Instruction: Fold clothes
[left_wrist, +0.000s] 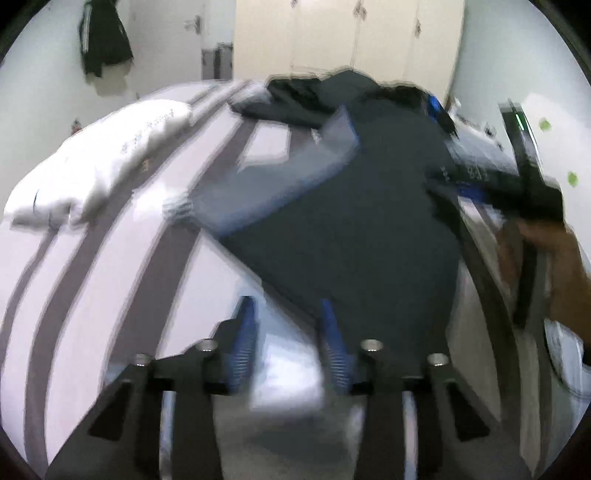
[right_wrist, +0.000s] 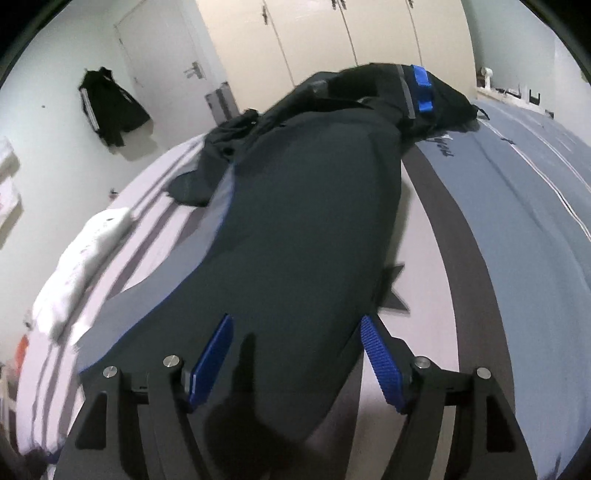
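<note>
The dark garment (right_wrist: 306, 221) lies spread flat along the middle of the bed, long and smooth, with a grey panel edged in blue down its left side; in my left wrist view it (left_wrist: 354, 229) fills the centre and right of the frame, blurred. I carry two claws. My left gripper (left_wrist: 286, 325) has its two blue ribbed pads apart, and I see nothing between them but sheet and the garment's near edge. My right gripper (right_wrist: 297, 332) stands wider, jaws apart over the garment's near end, pads not pressing on it.

Going left to right in the right wrist view: a black jacket (right_wrist: 110, 107) hangs on the white wall at upper left, beside one closed door (right_wrist: 162, 62). Below it a crumpled white cloth (right_wrist: 81, 266) rests at the bed's left edge. The striped sheet (right_wrist: 155, 229), pale lilac with darker bands, covers the mattress. A heap of dark clothes (right_wrist: 388, 99) with one bright blue strap sits at the far end, before cream wardrobe doors (right_wrist: 332, 33). At right lies a blue-grey cover (right_wrist: 517, 206), soft and lined with thin pale stitching.
</note>
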